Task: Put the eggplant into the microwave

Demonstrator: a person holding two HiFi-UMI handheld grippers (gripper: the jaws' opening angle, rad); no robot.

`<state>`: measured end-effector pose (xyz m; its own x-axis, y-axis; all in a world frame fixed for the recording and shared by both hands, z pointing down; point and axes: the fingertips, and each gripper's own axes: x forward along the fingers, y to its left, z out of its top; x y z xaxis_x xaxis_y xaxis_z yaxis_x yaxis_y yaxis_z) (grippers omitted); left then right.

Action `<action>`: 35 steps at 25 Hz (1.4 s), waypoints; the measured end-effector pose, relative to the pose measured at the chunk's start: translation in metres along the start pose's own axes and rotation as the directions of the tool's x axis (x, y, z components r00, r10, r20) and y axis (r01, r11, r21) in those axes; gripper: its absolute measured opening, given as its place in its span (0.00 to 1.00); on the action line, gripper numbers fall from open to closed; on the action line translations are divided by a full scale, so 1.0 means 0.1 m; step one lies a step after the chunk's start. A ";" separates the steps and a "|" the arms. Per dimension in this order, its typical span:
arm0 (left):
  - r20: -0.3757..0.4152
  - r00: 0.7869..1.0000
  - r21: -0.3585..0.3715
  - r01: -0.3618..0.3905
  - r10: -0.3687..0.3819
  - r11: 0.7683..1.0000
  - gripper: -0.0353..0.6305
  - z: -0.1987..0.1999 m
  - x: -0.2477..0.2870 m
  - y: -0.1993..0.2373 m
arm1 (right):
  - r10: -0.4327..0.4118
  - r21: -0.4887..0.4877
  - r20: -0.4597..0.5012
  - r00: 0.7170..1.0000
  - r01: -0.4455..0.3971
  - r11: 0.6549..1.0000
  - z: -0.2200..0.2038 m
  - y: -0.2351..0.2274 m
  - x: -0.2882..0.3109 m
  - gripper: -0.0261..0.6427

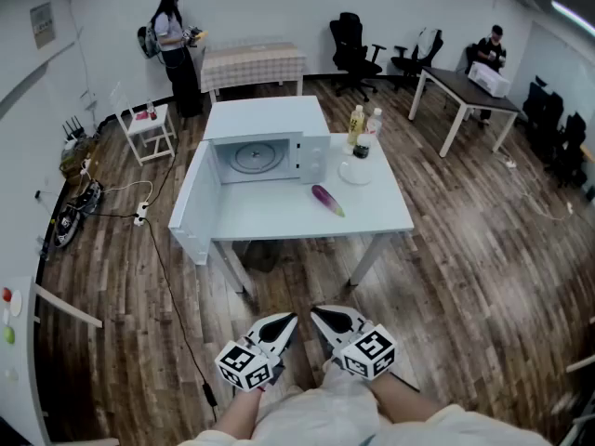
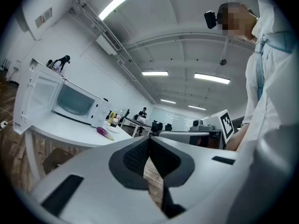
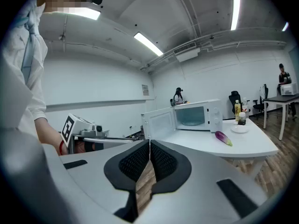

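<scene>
altogether one eggplant (image 1: 327, 200), one microwave (image 1: 270, 119), one left gripper (image 1: 292, 320), one right gripper (image 1: 317, 313)

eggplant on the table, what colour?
The eggplant is purple with a greenish end. It shows best in the head view.
</scene>
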<state>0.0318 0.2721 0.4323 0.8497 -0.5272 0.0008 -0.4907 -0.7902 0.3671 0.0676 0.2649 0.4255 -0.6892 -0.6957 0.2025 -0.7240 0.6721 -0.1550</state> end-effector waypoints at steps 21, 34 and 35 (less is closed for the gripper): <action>-0.005 1.000 -0.011 0.005 -0.005 1.000 0.06 0.00 0.02 0.03 | 0.019 0.056 0.030 0.999 -0.021 0.998 0.00 0.00 0.05 0.10; 0.018 1.000 -0.040 -0.019 0.020 0.999 0.06 0.07 -0.01 0.30 | 0.038 0.021 -0.018 0.999 -0.038 0.999 -0.02 -0.07 0.29 0.10; 0.017 1.000 -0.044 -0.020 0.021 0.999 0.06 0.09 0.02 0.33 | 0.038 0.022 -0.022 0.999 -0.037 0.999 -0.02 -0.11 0.32 0.10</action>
<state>0.0151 0.2421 0.4363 0.8360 -0.5487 -0.0070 -0.4987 -0.7650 0.4075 0.0537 0.2357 0.4355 -0.7152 -0.6643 0.2174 -0.6984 0.6919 -0.1833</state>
